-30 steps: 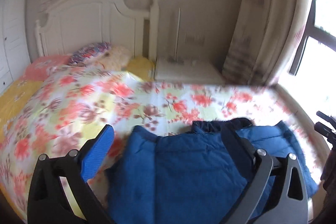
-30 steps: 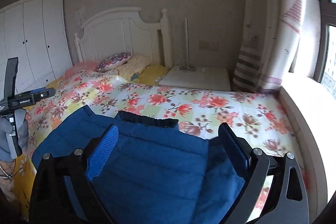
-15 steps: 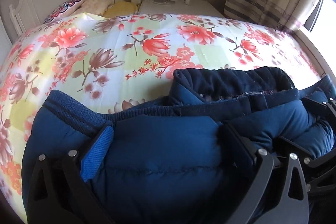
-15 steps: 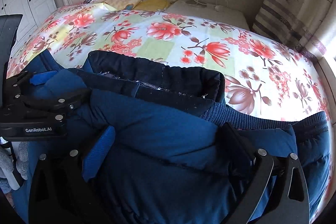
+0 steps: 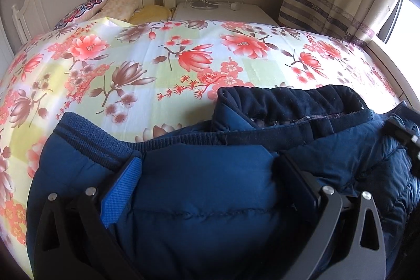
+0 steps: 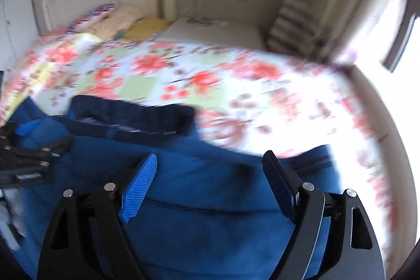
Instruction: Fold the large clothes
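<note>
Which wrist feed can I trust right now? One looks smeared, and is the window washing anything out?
Left wrist view: sharp, quilting on the blue jacket and the floral bedspread crisp, only fisheye bending at the edges. Right wrist view: motion-blurred throughout, bedspread flowers streaked, jacket edge soft; the window glare bleaches the right side of the bed. Only the right hand-held gripper reads fairly sharp there, its jaws closing over jacket fabric.

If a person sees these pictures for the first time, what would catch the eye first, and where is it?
The blue padded jacket stands out first: it lies bunched at the near edge of the bed, its dark collar towards the headboard. Behind it spreads the bedsheet with big red flowers. The left gripper has jacket fabric bulging between its fingers, and the right gripper, seen blurred, is closing over the jacket too.
</note>
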The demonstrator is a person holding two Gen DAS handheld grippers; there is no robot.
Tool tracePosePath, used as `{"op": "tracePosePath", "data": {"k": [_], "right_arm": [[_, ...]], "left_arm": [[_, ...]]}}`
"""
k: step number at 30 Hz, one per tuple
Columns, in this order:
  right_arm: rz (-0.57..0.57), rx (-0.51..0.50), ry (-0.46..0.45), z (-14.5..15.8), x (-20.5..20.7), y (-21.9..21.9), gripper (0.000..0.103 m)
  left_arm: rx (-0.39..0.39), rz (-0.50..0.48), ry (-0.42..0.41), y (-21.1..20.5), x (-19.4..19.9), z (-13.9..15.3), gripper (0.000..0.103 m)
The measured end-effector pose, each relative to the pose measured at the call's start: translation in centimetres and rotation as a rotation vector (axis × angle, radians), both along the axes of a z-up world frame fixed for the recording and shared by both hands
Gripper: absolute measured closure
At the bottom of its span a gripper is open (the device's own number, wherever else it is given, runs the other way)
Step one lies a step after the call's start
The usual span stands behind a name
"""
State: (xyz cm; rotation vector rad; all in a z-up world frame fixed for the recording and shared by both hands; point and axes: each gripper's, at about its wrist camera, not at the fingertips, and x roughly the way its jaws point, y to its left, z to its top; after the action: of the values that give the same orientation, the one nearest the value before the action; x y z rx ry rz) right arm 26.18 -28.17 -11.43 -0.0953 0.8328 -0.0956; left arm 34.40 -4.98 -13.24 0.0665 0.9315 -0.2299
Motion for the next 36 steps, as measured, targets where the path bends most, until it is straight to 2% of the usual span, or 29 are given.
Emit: {"op": "tracePosePath", "data": {"k": [1,2,4,5,9,12,16,18,19,21,24,25,27,29,31,34,36], "right_arm": [[-0.003,0.043,0.053,-0.8,0.2,-1.8,0.021],[0.010,0.086,0.069,-1.5,0.1,-2.9,0.022],[0.027,0.240,0.044,-2.8,-0.3,-5.5,0.021],[0.019,0.275,0.040,-3.0,-0.3,-6.0,0.021],[0.018,0.289,0.030,-3.2,-0.4,-6.2,0.020],[0.020,0.329,0.018,-3.4,-0.4,-6.6,0.020],[0.017,0.321,0.017,-3.4,-0.4,-6.1,0.020],[0.017,0.321,0.016,-3.3,-0.4,-6.1,0.020],[0.017,0.322,0.015,-3.3,-0.4,-6.1,0.020],[0.016,0.329,0.011,-3.3,-0.5,-6.2,0.020],[0.015,0.333,0.011,-3.3,-0.5,-6.2,0.020],[0.015,0.331,0.012,-3.3,-0.5,-6.1,0.020],[0.016,0.330,0.011,-3.3,-0.5,-6.2,0.020],[0.016,0.336,0.009,-3.3,-0.5,-6.2,0.020],[0.017,0.339,0.008,-3.3,-0.5,-6.3,0.020],[0.018,0.339,0.009,-3.3,-0.5,-6.3,0.020],[0.018,0.338,0.009,-3.4,-0.6,-6.2,0.020]], "left_arm": [[-0.003,0.000,0.001,0.0,0.0,0.0,0.002],[-0.007,0.000,0.001,0.1,0.0,0.0,0.002],[-0.024,-0.002,0.002,0.2,0.1,0.0,0.002],[-0.028,-0.002,0.002,0.3,0.1,0.0,0.002],[-0.018,0.002,0.013,0.2,0.2,0.0,0.002],[0.033,0.012,0.032,-0.6,-0.1,1.2,0.004],[0.000,-0.082,-0.043,-4.0,-2.2,4.7,0.003],[0.014,-0.136,-0.080,-6.4,-3.1,5.2,0.003],[0.038,-0.165,-0.090,-7.9,-3.3,4.5,0.003],[0.134,-0.171,0.010,-10.1,-2.2,0.7,0.002],[0.036,-0.167,0.029,-8.9,-1.7,0.2,0.002],[0.025,-0.172,0.028,-8.6,-1.8,0.3,0.002],[0.035,-0.178,0.007,-8.0,-2.1,1.1,0.007],[0.054,-0.146,-0.024,-6.6,-2.0,2.2,0.007],[0.069,-0.074,-0.037,-3.4,-0.9,3.0,0.007],[0.058,0.064,0.026,3.9,1.3,1.9,0.007],[-0.120,0.065,0.086,7.6,1.8,0.9,0.009]]}}
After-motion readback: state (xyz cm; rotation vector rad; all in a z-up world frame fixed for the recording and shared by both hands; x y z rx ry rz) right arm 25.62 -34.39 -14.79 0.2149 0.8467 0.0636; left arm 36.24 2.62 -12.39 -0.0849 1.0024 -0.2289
